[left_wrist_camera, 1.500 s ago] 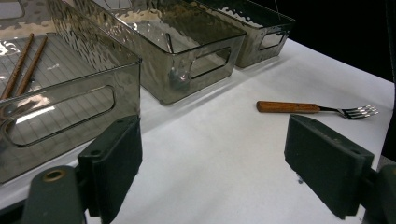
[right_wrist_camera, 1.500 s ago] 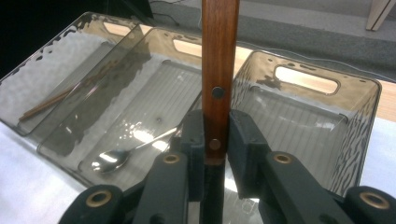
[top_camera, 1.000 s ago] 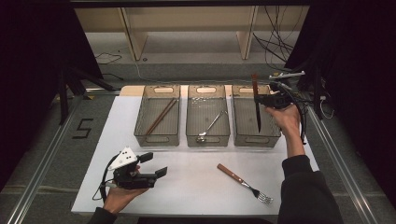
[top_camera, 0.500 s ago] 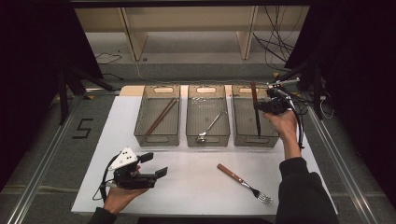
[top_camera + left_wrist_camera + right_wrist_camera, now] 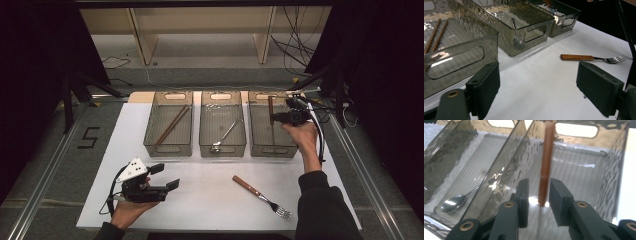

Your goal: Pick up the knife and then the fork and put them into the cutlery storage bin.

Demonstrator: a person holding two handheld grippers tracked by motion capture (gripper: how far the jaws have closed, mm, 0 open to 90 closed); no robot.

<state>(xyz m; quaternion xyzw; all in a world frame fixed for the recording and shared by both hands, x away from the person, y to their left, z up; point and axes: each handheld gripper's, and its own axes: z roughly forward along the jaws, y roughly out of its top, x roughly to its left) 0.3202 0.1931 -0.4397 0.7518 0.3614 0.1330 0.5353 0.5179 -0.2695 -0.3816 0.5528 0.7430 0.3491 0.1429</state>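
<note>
Numeral "5" [image 5: 90, 137] marks the floor. Right gripper [image 5: 538, 192], jaws slightly parted, straddles a brown handle [image 5: 546, 162] inside the rightmost bin [image 5: 300, 145]; left gripper [image 5: 537, 87] gapes wide, empty.

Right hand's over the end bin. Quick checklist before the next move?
1. Brown-handled utensil inside right bin: ok.
2. Right gripper released: jaws apart, with a gap beside the handle on one side; other side cannot tell.
3. Utensil lying flat on the bin floor: cannot tell.
4. Left gripper open and empty: ok.
5. Fork lying free on the table, nothing on it: ok.
</note>
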